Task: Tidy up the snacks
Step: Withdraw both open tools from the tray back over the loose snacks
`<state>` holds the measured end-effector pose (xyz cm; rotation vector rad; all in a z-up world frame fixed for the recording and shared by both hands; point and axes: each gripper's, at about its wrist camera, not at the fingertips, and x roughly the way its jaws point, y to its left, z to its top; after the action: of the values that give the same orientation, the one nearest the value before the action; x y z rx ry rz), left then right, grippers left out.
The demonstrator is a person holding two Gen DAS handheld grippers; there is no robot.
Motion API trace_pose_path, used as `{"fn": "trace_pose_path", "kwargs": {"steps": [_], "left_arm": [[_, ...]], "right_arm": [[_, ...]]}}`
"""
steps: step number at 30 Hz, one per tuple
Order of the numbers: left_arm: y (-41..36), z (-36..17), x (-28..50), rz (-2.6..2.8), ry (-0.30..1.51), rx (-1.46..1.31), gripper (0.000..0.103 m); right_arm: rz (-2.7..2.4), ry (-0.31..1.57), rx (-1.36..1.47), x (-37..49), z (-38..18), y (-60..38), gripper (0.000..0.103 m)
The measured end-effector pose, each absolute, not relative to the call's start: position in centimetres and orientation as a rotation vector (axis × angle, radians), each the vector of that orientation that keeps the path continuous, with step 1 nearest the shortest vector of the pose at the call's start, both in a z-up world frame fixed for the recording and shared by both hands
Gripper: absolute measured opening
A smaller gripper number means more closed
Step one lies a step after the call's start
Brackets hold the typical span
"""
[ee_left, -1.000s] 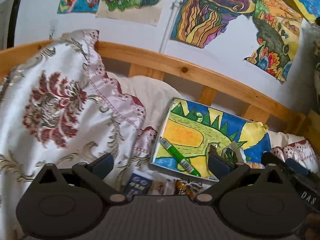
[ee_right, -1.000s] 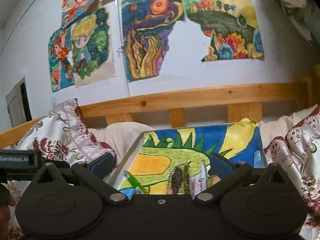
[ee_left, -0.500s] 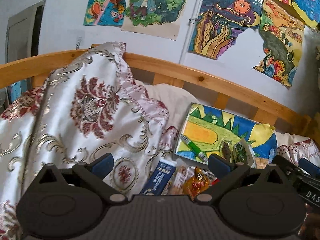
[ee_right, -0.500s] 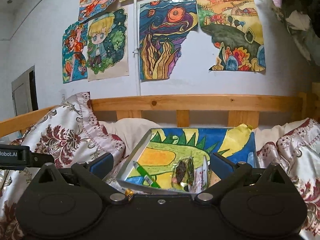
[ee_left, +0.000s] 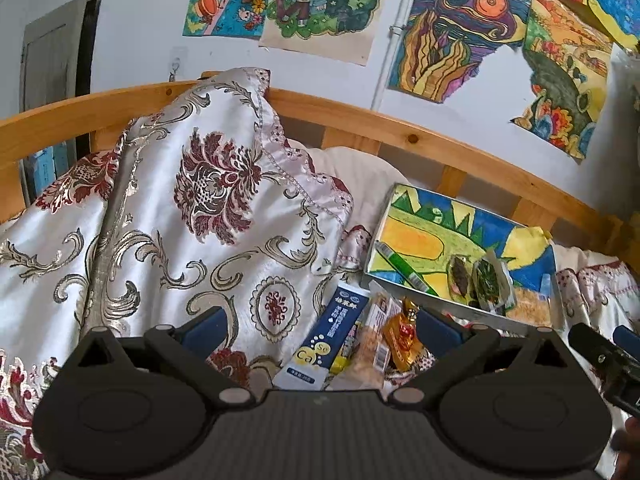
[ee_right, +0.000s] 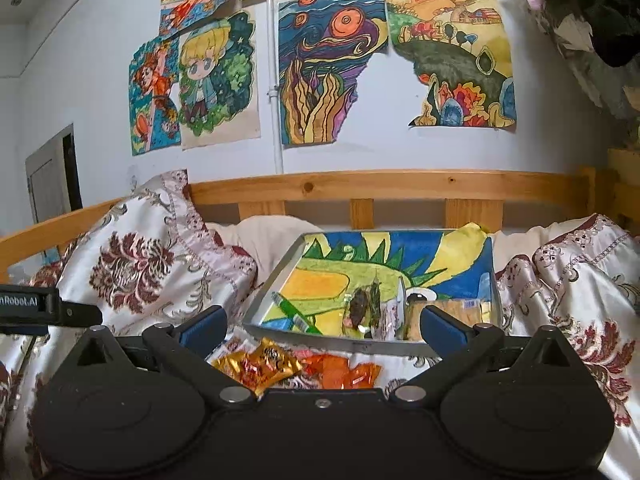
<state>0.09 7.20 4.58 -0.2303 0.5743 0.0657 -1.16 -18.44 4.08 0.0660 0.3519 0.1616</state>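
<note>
A metal tray (ee_left: 404, 285) (ee_right: 264, 294) lined with a bright dinosaur drawing lies on the bed. In it are a green stick packet (ee_left: 404, 268) (ee_right: 296, 314) and two dark snack packets (ee_left: 474, 278) (ee_right: 362, 304). Loose snacks lie in front of the tray: a blue-and-white box (ee_left: 324, 344), a pale packet (ee_left: 374, 354) and orange-gold wrapped sweets (ee_left: 404, 332) (ee_right: 260, 364) (ee_right: 344, 372). My left gripper (ee_left: 320, 330) is open and empty above the box. My right gripper (ee_right: 322, 326) is open and empty above the sweets.
A floral satin quilt (ee_left: 180, 220) (ee_right: 132, 272) is heaped at the left and another fold (ee_right: 580, 280) at the right. A wooden bed rail (ee_left: 400, 128) (ee_right: 400, 184) runs behind, under wall drawings (ee_right: 332, 68). A white pillow (ee_right: 272, 236) sits behind the tray.
Both grippers have drawn back and away from the tray, bringing the loose snacks in front of it into view. Both stay open and empty.
</note>
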Motion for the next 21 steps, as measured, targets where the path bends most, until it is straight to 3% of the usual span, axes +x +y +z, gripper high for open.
{"fn": "trace_pose_path", "kwargs": {"steps": [13, 21], "left_arm": [[7.0, 6.4, -1.7, 0.030, 0.573, -0.226, 0.102], [6.2, 4.9, -1.4, -0.001, 0.682, -0.184, 0.102]], "right_arm": [[0.165, 0.418, 0.102, -3.5, 3.9, -18.3, 0.102], [0.157, 0.467, 0.084, -4.1, 3.1, -17.9, 0.102]]}}
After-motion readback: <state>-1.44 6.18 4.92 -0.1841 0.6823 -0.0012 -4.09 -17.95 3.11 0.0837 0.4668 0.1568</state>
